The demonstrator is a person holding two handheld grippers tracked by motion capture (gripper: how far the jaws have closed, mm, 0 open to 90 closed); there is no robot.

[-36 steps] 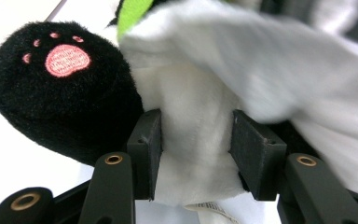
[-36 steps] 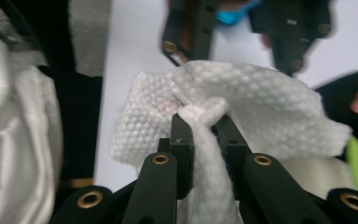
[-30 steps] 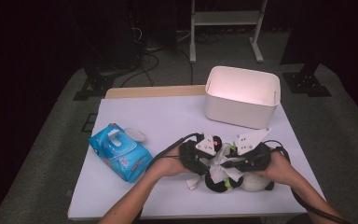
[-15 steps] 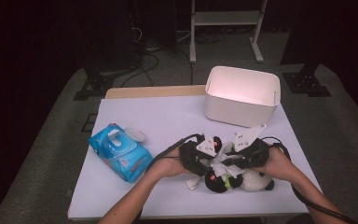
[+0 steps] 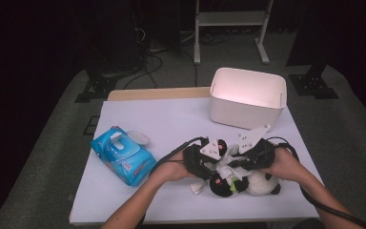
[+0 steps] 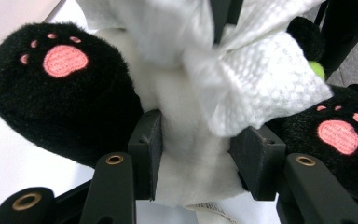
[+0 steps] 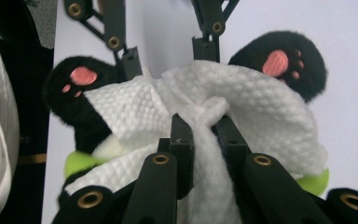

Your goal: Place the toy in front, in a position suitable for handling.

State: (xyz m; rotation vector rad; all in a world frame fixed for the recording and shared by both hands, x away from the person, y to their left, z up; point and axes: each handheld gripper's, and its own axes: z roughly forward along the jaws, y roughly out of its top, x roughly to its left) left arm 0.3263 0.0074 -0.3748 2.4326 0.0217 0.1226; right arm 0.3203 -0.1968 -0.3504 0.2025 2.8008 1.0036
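My panda plush toy lies near the front edge of the counter, black paws with pink pads turned up, a bit of green at its neck. A white textured wipe is draped over its white belly, bunched into a pinched ridge, with a loose corner trailing onto the counter beside it

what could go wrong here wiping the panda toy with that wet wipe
The right tongs pinch only a bunched fold of the wipe, so it may tear or slip free. The left tongs squeeze the panda's soft white body; the plush could squirm out under a hard rub.
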